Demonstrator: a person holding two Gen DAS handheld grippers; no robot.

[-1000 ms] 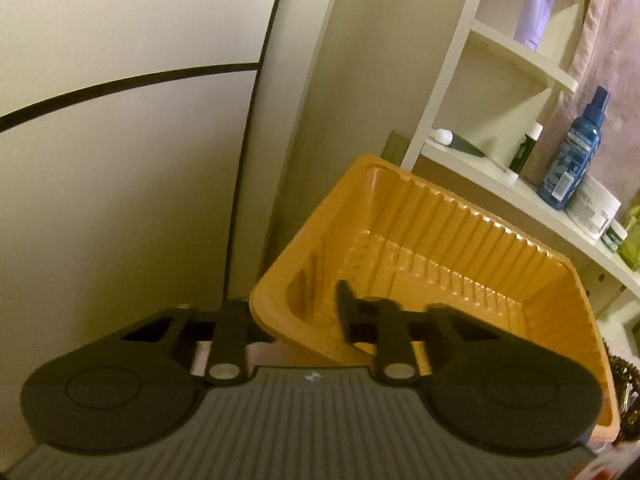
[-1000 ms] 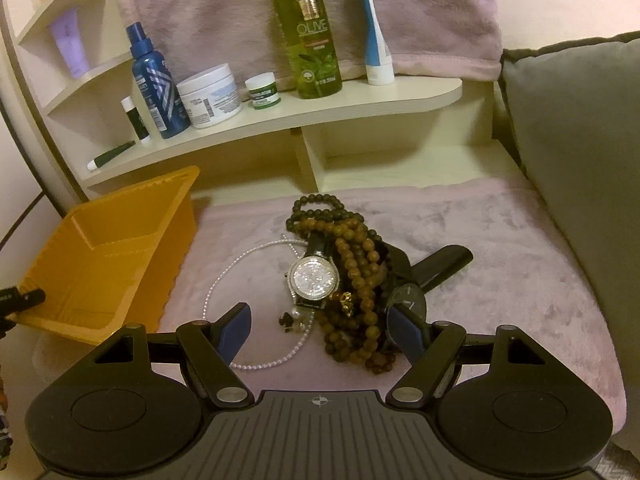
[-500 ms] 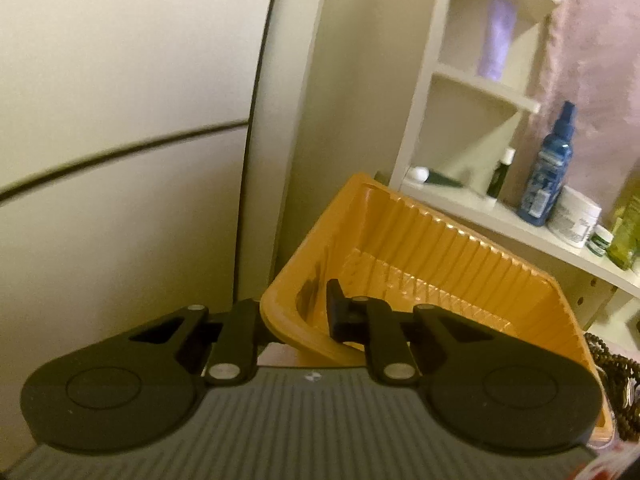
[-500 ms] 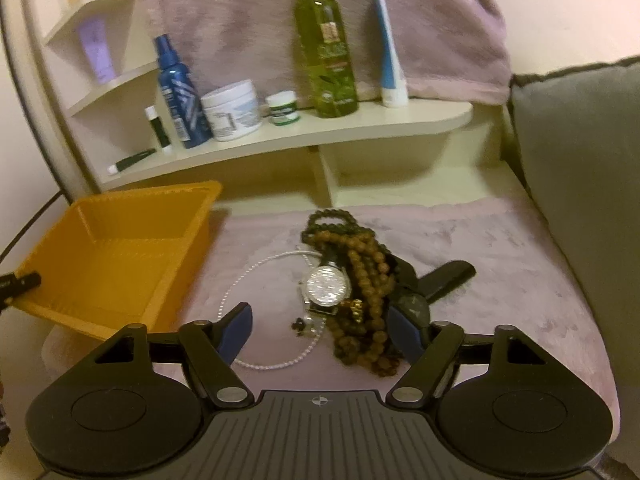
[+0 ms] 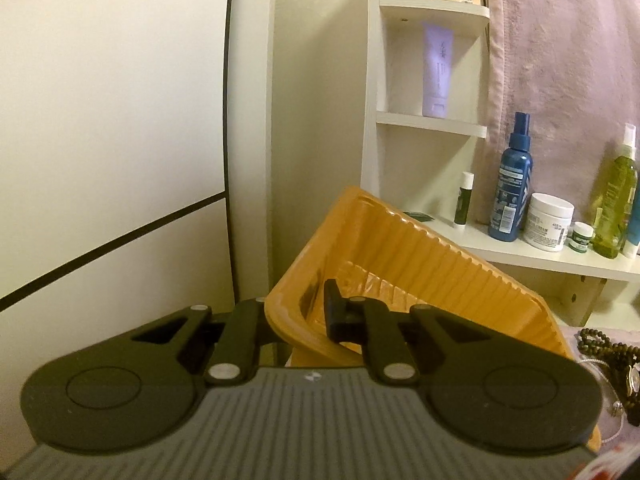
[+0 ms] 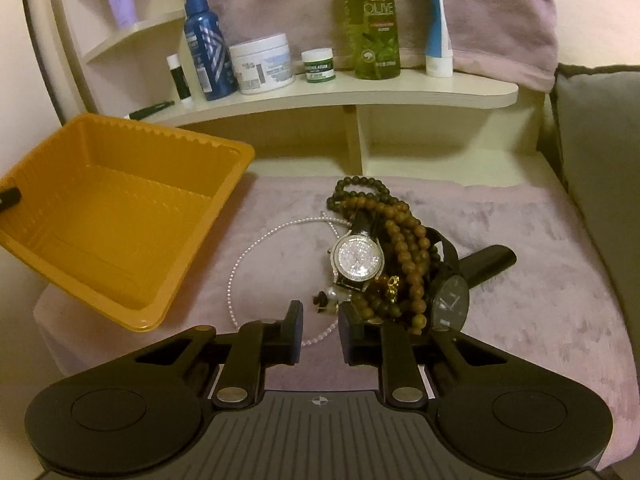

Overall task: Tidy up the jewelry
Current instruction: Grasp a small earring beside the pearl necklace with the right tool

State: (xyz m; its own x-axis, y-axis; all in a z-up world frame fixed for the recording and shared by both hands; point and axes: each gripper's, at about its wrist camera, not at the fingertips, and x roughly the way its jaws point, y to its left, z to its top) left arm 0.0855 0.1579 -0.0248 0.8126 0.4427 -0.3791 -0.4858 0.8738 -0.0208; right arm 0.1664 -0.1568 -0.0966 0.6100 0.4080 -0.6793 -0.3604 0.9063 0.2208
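Pink plush cloth (image 6: 520, 240) covered the surface below a cream shelf (image 6: 360, 96) of bottles. Ahead of the right gripper (image 6: 320, 330) lay the jewelry pile (image 6: 384, 248), with a pearl strand (image 6: 248, 256) running between its fingers; its jaws had just been closing but pressed nothing. The left gripper (image 5: 296, 316) was clamped on the wall of the orange tray (image 5: 420, 264), holding it tilted off the cloth.

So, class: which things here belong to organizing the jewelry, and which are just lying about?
Job:
- orange tray
- crystal watch
- black watch
- pearl necklace
- bead strands

Lying about:
- blue spray bottle
- white jar
- olive bottle
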